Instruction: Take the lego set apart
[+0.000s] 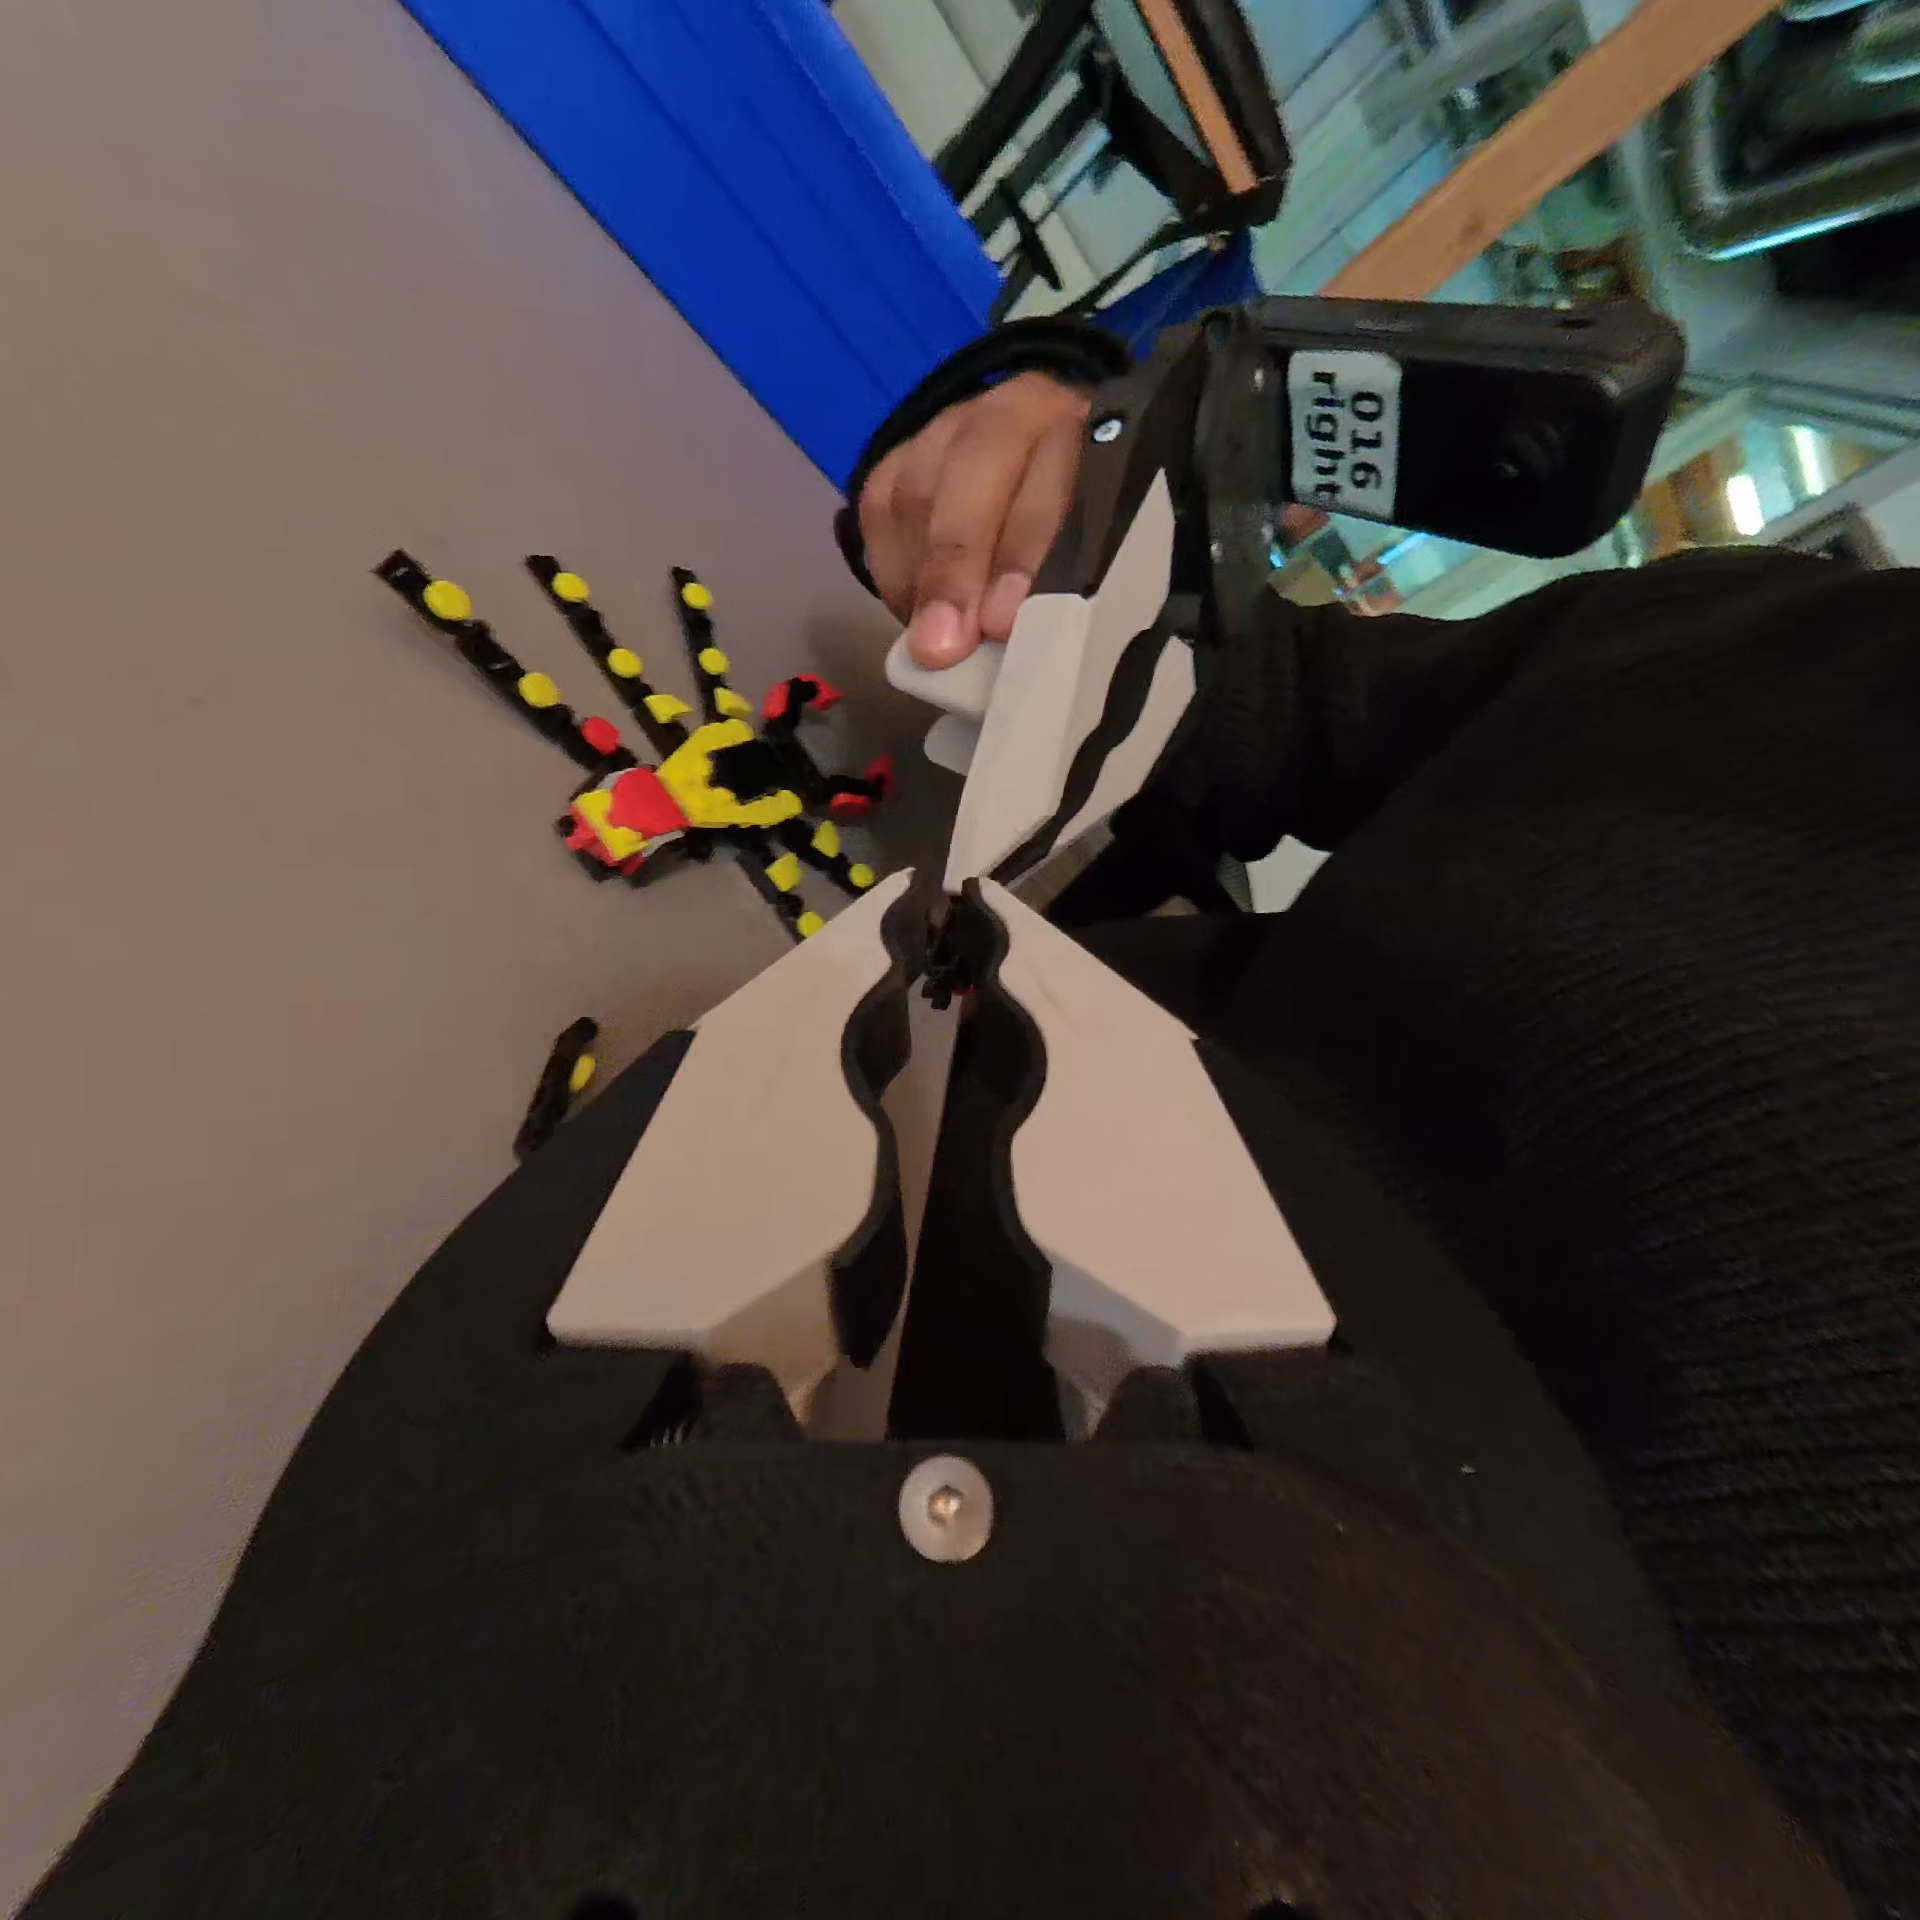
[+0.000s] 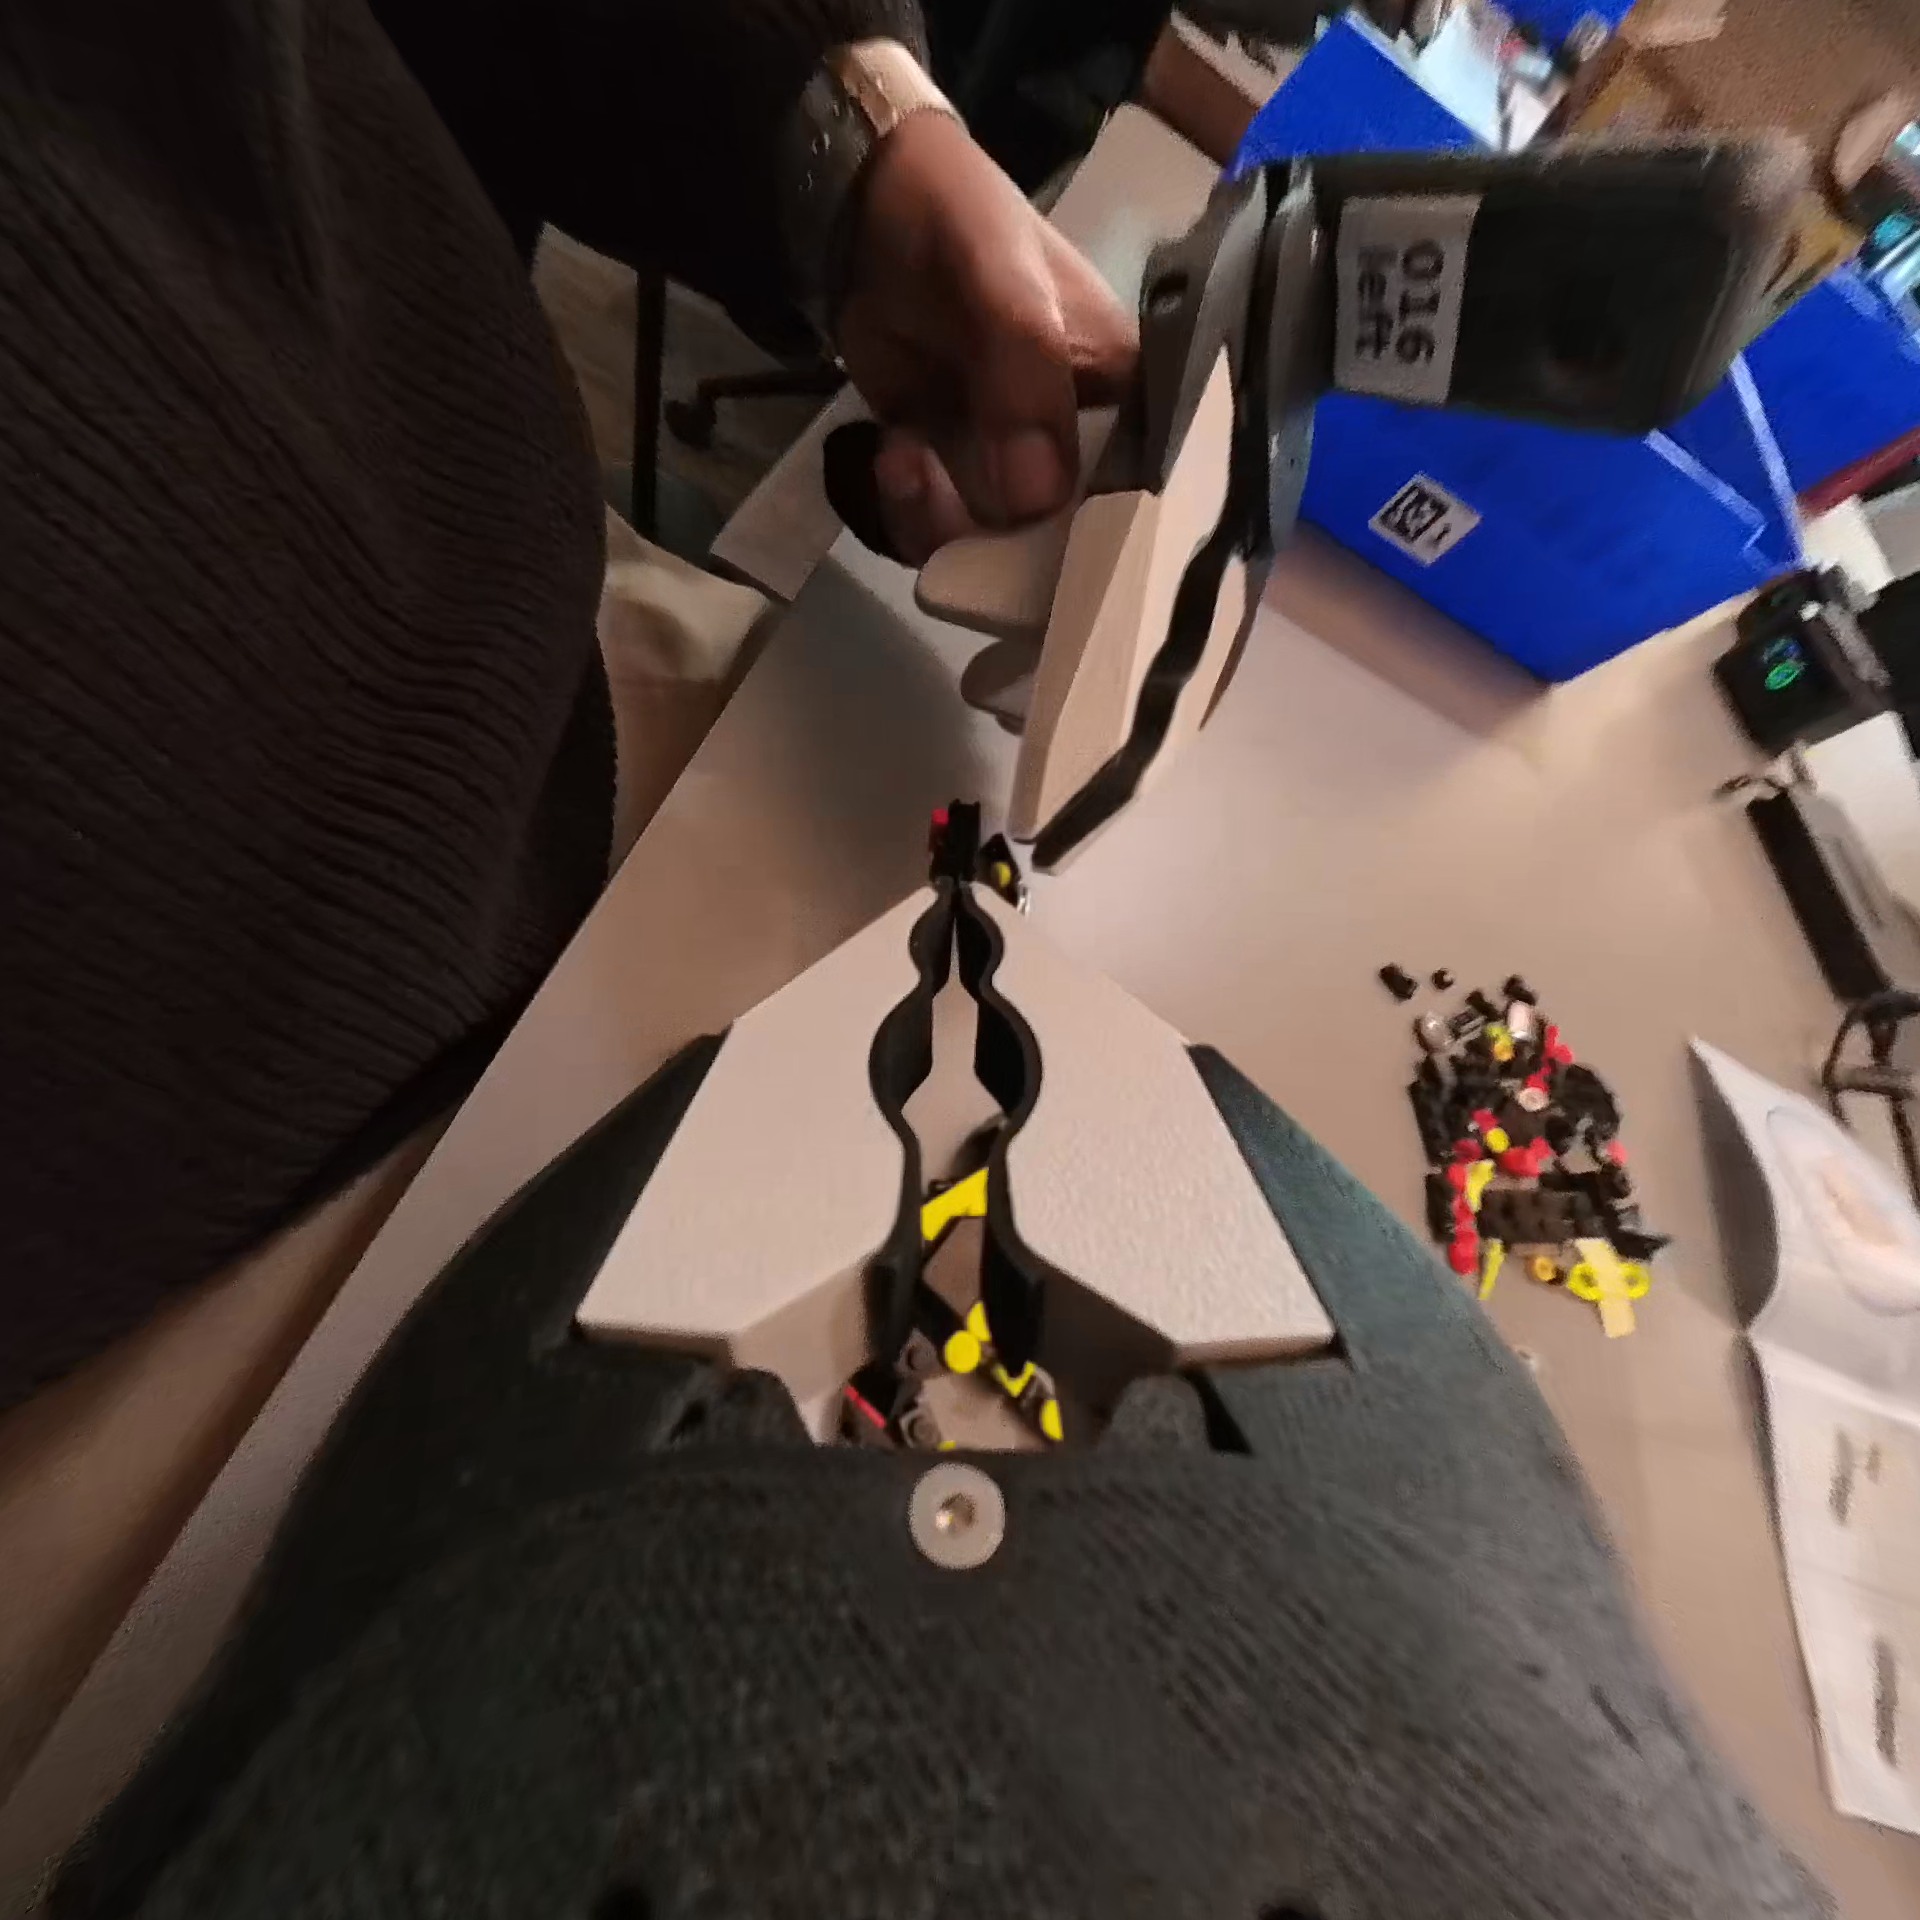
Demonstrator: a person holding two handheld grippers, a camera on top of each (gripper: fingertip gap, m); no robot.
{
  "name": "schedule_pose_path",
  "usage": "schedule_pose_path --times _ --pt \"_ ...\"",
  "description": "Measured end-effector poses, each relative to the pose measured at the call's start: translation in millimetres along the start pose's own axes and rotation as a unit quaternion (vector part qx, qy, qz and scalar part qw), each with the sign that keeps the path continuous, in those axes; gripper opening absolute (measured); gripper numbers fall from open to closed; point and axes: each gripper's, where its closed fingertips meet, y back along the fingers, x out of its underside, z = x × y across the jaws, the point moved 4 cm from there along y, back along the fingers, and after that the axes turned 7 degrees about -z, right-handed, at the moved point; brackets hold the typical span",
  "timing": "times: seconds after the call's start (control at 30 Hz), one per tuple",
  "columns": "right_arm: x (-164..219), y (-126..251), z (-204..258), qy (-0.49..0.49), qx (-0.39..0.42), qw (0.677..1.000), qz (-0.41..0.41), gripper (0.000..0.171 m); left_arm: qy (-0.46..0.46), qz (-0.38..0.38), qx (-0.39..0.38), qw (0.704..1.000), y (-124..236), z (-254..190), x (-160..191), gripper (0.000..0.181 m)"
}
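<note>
Centre frame, left wrist view: my left claw [image 1: 943, 914] clenched on a small black-and-red lego piece [image 1: 943, 977]; my right claw [image 1: 971, 883] meets it tip to tip. Left of centre on the grey table [image 1: 208, 416]: spider-like lego set [image 1: 686, 790].

Upper centre, right wrist view: my right claw [image 2: 954, 891] clamped on the same piece [image 2: 961, 844]. Right of centre: loose brick pile [image 2: 1517, 1143].

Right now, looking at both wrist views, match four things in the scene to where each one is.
Things:
1. small lego piece
2. spider model
3. pile of loose bricks
4. blue bin

Places:
A. lying whole on the table
B. heaped beside paper sheets
C. pinched between both grippers' tips
D. standing at the table's far side

Pairs: 1-C, 2-A, 3-B, 4-D
</note>
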Motion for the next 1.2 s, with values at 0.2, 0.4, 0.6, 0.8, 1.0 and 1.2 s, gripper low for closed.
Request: schedule_pose_path --times 0.2,0.4,0.6,0.8,1.0,1.2 --pt "-14.9 10.0 1.7 0.013 -0.007 0.999 -0.046 0.0 0.043 0.005 0.064 0.997 -1.5 -10.8 2.4 0.01" --pt "-16.0 10.6 2.4 0.01 -0.012 0.999 -0.051 0.0 0.049 0.019 0.079 0.995 -2.9 -13.8 6.3 0.006" --pt "-11.8 8.8 0.4 0.003 -0.007 0.999 -0.04 0.0 0.069 0.037 0.085 0.993 -6.3 -13.2 12.1 0.015" --pt "13.0 11.3 -19.7 -0.024 0.06 0.998 0.02 0.0 0.051 0.002 0.043 0.998 0.3 -3.6 1.8 0.013" --pt "17.8 29.8 -24.1 -0.111 0.106 0.988 0.023 0.004 0.034 -0.028 0.033 0.998 4.0 -4.9 -5.5 0.01" --pt "23.7 29.7 15.1 -0.189 0.077 0.978 0.042 0.019 0.005 -0.063 0.014 0.998 4.8 -5.4 -14.7 0.01"
